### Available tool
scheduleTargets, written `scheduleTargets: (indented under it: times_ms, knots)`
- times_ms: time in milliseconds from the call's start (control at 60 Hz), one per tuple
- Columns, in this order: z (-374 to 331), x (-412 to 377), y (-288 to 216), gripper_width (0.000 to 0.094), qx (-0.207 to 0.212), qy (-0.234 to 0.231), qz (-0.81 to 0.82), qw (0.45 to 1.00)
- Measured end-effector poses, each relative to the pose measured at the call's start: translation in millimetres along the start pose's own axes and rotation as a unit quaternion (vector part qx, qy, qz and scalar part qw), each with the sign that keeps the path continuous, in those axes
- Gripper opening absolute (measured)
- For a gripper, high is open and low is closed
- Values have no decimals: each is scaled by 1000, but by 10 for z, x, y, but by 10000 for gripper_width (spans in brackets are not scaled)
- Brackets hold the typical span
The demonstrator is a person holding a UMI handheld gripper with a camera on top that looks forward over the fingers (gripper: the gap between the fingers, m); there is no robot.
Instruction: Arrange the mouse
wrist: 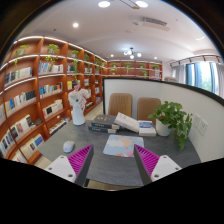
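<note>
A small pale mouse lies on the dark grey table, just ahead of my left finger and to its left. A light mouse pad with a coloured print lies flat ahead of the fingers, midway between them. My gripper is open and empty above the table's near part. Its magenta pads stand wide apart with bare table between them.
A stack of books and an open white book lie beyond the mouse pad. A potted plant stands at the right. A white figure stands at the far left of the table. Two chairs and bookshelves are behind.
</note>
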State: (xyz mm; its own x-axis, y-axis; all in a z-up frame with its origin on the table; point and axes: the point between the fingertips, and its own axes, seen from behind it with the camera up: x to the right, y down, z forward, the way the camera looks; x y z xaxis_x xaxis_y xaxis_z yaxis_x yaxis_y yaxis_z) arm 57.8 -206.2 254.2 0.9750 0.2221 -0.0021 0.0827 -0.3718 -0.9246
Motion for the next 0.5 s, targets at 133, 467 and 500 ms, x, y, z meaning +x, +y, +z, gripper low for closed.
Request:
scheduleTargets:
  times_ms: [133, 467, 500]
  knots:
    - [124, -247, 298, 808, -24, 13, 8, 1000]
    - [661, -1460, 1756, 809, -145, -17, 24, 989]
    - [738, -1639, 1843, 808, -156, -26, 24, 987]
